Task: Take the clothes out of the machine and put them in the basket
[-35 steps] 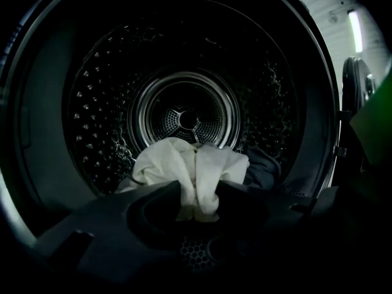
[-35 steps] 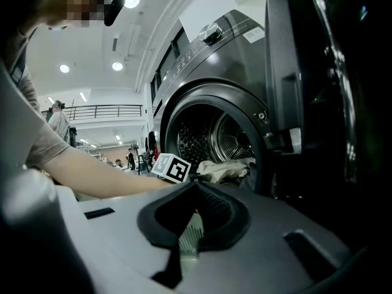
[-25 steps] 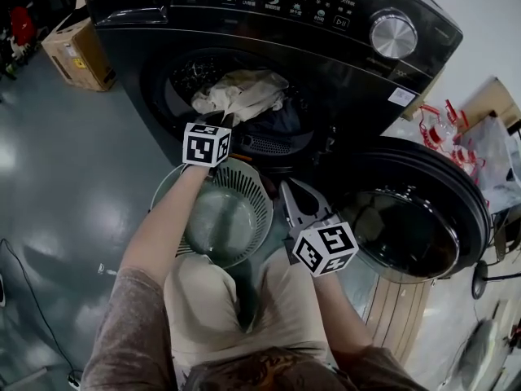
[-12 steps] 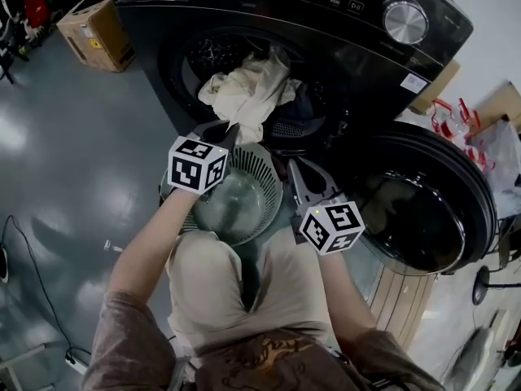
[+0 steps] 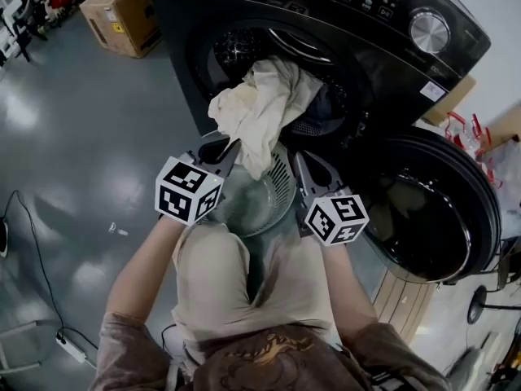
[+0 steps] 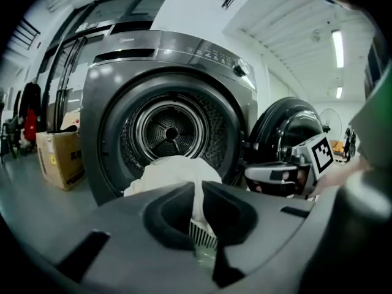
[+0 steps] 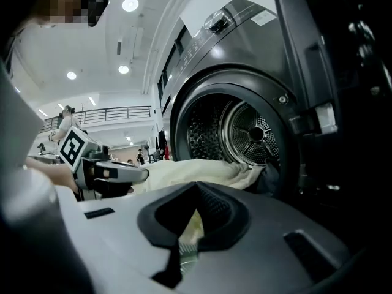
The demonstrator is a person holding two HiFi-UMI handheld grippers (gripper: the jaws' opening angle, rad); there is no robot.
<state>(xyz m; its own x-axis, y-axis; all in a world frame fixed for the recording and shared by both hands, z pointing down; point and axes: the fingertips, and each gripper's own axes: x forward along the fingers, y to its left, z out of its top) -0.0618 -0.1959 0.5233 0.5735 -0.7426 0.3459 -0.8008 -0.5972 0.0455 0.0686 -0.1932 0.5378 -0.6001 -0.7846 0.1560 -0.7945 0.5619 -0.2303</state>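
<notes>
Item 1. Left tongs (image 5: 228,149): clamped shut on a fold of the cream cloth (image 5: 260,108), which shows as a thin pale strip pinched between the tips in the left gripper view. Marker cube sits behind them, toward the person.

Item 2. Right tongs (image 5: 301,160): tips together, nothing pinched between them. They sit level with the left tongs, a little apart from them and on the door side.

Item 3. Cream cloth: one end is in the left tongs. The bulk lies ahead of both tongs, draped out over the lip of the drum (image 6: 168,130), and a tail hangs down between the two tongs.

Item 4. Dark garment (image 5: 326,108): inside the drum mouth, ahead of the right tongs, partly under the cream cloth.

Item 5. Basket (image 5: 281,182): round, ribbed, pale, on the floor (image 5: 73,137) directly below and between the tongs. The cloth's tail hangs over its far rim.

Item 6. Washing machine (image 5: 374,39): dark front-loader ahead of both tongs. Its door (image 5: 431,210) is swung fully open, beyond the right tongs.

Item 7. Cardboard box (image 5: 122,19): on the floor, well off beyond the left tongs, beside the machine.
</notes>
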